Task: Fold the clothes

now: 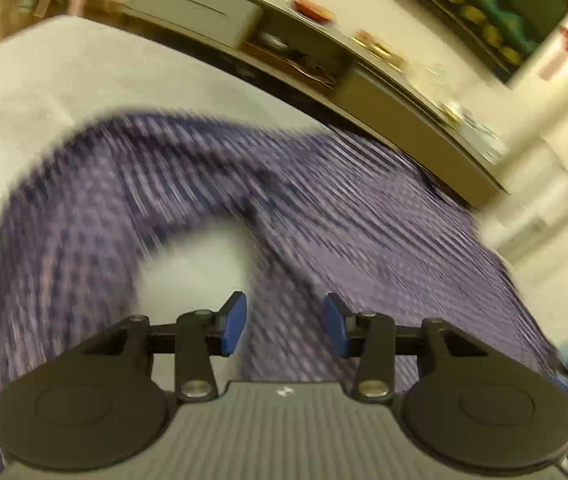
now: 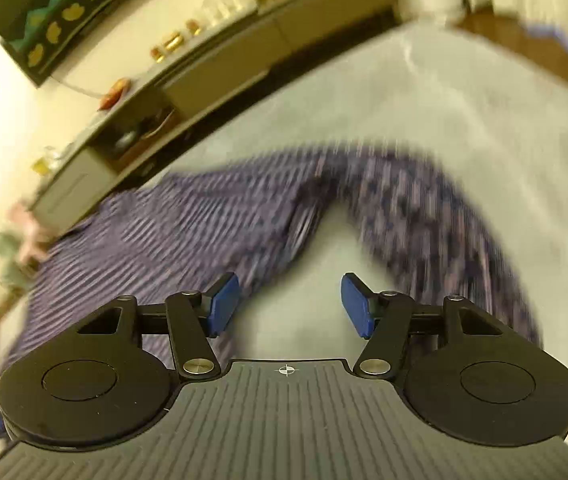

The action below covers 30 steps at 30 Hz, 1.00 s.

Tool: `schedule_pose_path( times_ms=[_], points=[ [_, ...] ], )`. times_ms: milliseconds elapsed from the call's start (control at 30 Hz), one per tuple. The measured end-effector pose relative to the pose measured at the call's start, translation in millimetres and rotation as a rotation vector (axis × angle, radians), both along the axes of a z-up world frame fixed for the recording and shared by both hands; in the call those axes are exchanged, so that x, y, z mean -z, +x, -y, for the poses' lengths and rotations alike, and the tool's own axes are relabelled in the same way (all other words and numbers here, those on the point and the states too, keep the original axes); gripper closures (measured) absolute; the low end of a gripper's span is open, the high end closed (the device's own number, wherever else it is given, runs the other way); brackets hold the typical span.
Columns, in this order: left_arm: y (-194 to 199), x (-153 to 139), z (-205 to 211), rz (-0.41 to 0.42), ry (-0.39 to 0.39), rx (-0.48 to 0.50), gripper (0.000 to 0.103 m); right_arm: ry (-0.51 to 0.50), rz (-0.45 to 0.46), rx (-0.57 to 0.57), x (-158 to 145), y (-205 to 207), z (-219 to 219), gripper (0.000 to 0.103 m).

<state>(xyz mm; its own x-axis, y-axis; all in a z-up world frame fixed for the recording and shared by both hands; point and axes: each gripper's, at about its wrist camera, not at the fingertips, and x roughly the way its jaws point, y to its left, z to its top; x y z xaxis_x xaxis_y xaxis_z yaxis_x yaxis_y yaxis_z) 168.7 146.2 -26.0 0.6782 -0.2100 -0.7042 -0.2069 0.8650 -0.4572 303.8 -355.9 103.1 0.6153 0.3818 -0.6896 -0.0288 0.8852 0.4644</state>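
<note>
Both views are smeared with motion blur, so fine detail is hard to read. The garment (image 1: 324, 216) is a purple-and-white piece in a small check or woven stripe, spread across a pale grey-white surface (image 1: 43, 92) that carries it; whether that surface is a bed or a cloth-covered counter I cannot tell. Seen from the left tool (image 1: 284, 326), the fabric sweeps from the near left up in a broad arc and then fans out wide to the right, leaving a rounded patch of the pale surface showing through in the middle, just beyond the left pad. The left tool stands open, its blue pads (image 1: 233, 324) apart with nothing between them, poised over the cloth near the edge of that bare patch.

From the right tool (image 2: 290, 306), the garment (image 2: 211, 216) lies as two limbs meeting at a peak in the far middle: a wide striped panel running down to the near left, and a narrower checked strip curving down the right. Between them is a wedge of bare pale surface (image 2: 464, 92). The right tool is also spread wide and empty, its blue pads (image 2: 358, 306) over that wedge.

Beyond, a long low cabinet (image 2: 219, 64) runs along a cream wall.
</note>
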Motion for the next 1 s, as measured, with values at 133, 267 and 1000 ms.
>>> schedule_pose_path(
  times_ms=[133, 267, 1000],
  points=[
    [-56, 10, 42, -0.010, 0.074, 0.057, 0.064, -0.058, 0.033, -0.187, -13, -62, -29, 0.047],
    [-84, 22, 48, -0.034, 0.164, 0.063, 0.102, -0.245, 0.083, -0.420, -6, -124, -65, 0.075],
    [-213, 8, 24, -0.041, 0.216, -0.020, 0.086, -0.630, 0.116, -0.264, 5, -222, -15, 0.071]
  ],
)
